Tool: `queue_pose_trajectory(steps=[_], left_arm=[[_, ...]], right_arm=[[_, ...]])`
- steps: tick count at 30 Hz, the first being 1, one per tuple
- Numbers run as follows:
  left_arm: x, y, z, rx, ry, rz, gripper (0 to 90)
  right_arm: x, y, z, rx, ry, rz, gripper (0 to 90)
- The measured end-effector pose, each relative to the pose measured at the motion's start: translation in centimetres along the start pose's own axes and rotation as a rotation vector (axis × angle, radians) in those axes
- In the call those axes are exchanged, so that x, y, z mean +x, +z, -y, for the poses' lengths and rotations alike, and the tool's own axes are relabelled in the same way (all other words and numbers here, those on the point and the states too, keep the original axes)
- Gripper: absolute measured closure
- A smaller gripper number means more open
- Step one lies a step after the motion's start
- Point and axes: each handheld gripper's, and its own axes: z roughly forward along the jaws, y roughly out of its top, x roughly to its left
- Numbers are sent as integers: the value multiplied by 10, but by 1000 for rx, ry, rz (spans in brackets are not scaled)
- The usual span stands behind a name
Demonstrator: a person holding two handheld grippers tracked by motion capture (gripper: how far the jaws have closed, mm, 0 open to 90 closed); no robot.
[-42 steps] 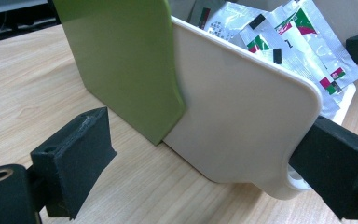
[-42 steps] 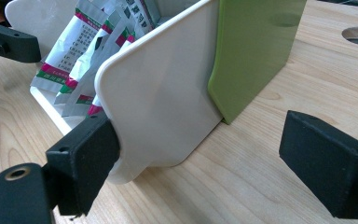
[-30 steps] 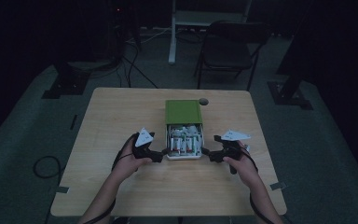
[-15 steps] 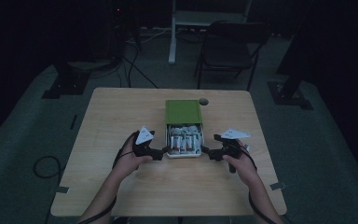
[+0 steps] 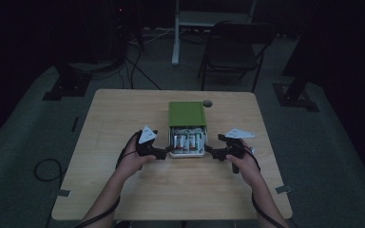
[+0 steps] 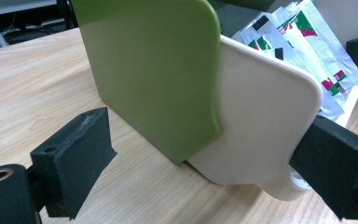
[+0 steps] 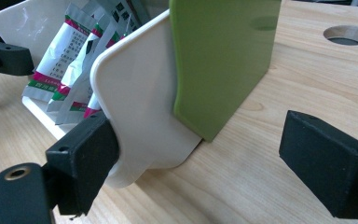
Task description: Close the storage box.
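At the near end of the table (image 5: 123, 199) we hold one claw on each side of a box. Our left claw (image 6: 205, 163) is wide open. One of its pads touches the near corner of the white drawer (image 6: 261, 130), and the other pad hangs free over the wood. Our right claw (image 7: 200, 168) is wide open too, with one pad against the drawer's other corner and one pad in the air. Neither claw squeezes anything. The white drawer sticks out of a green box (image 5: 187, 114) toward us. Inside it stand little packets (image 5: 188, 141) with red and green marks. The box sits in the middle of the table.
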Motion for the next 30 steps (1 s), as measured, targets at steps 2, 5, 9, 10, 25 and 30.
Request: queue_pose_trajectory(steps=[2, 5, 9, 10, 25, 30], left_arm=[[1, 1, -1, -1, 1, -3, 82], [1, 1, -2, -1, 1, -6, 82], [1, 3, -3, 3, -1, -8, 82], [2, 3, -3, 3, 1, -8, 82], [8, 9, -6, 6, -10, -26, 82], [8, 11, -7, 14, -3, -31, 82]], right_arm=[[0, 1, -1, -1, 4, 2, 115], [-1, 2, -2, -2, 2, 7, 115], [-3, 3, -4, 4, 4, 19, 115], [-3, 4, -5, 5, 6, 22, 115], [-8, 11, -8, 8, 27, 35, 114], [-9, 14, -8, 7, 44, 35, 115]])
